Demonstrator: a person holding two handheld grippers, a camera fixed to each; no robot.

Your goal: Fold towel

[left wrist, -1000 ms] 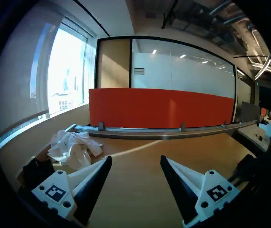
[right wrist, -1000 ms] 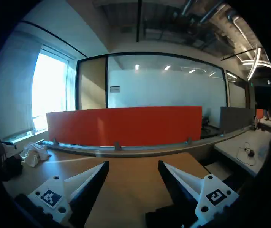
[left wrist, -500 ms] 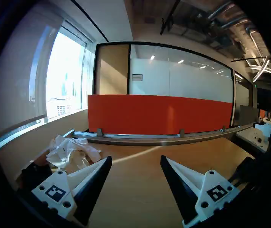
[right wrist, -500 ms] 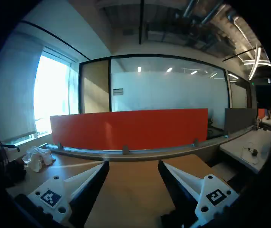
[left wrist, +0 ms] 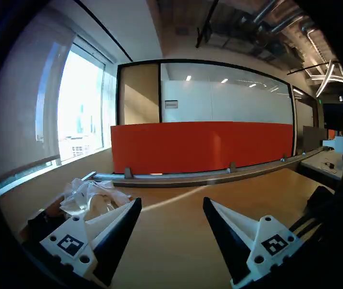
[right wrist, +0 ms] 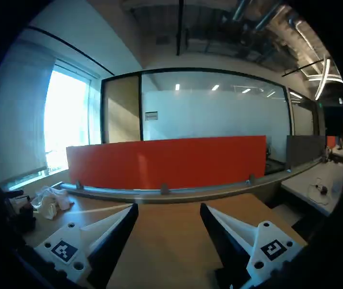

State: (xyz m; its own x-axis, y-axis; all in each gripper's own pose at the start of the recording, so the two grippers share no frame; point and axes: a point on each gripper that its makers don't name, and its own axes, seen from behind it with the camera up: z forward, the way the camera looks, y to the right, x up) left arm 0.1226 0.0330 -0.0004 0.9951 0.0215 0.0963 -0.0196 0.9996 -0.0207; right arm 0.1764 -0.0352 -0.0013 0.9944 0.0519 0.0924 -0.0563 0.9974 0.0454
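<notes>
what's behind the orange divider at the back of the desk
A glass wall and a tan panel rise above the orange divider. Anything lower behind it is hidden.

A: What is seen low in the left gripper view?
B: A wooden desk (left wrist: 171,226) is seen across the bottom, and a crumpled white heap (left wrist: 88,196) lies at its lower left.
A: And behind it?
B: An orange partition (left wrist: 200,147) is set on a metal rail (left wrist: 185,177) across the middle. A bright window (left wrist: 82,113) is seen at the left, a glass wall (left wrist: 224,101) above the partition, and pipes (left wrist: 272,21) at the upper right.
A: And in the right gripper view?
B: A second desk (right wrist: 315,185) is seen at the right edge, with a cable (right wrist: 320,189) lying on it.
</notes>
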